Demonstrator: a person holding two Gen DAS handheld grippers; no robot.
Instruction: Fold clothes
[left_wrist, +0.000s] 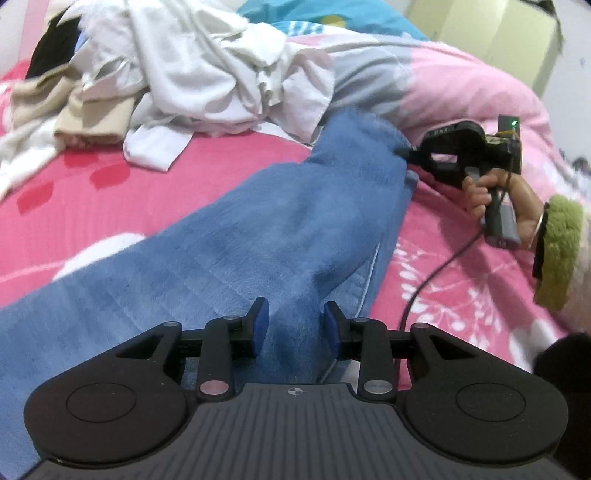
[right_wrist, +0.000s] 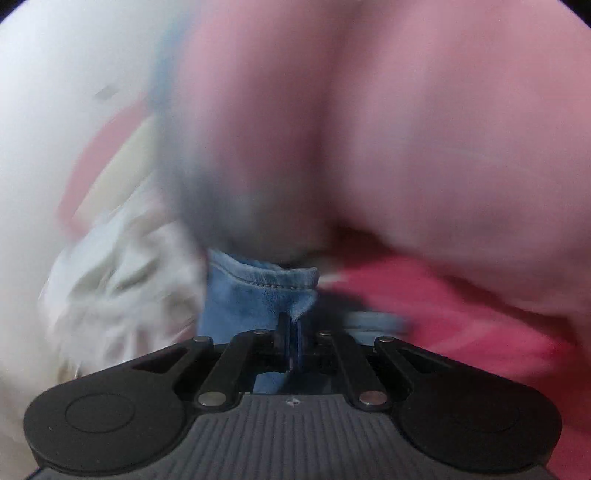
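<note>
A long blue fleece garment (left_wrist: 288, 206) lies stretched across the pink bedspread (left_wrist: 110, 177). My left gripper (left_wrist: 295, 326) holds its near end, with the blue pads pressed against a thick raised fold that fills the gap between them. At the far end, my right gripper (left_wrist: 406, 152) is pinched on the garment's hem, held by a person's hand (left_wrist: 480, 192). In the right wrist view, my right gripper (right_wrist: 291, 332) is shut tight on the stitched blue hem (right_wrist: 258, 291). Everything else in that view is motion-blurred.
A heap of white clothes (left_wrist: 207, 74) lies at the back of the bed, with a beige garment (left_wrist: 92, 118) and a black one (left_wrist: 51, 48) to its left. A cable (left_wrist: 436, 269) trails over the bedspread on the right. A green cuff (left_wrist: 557, 254) shows at the right edge.
</note>
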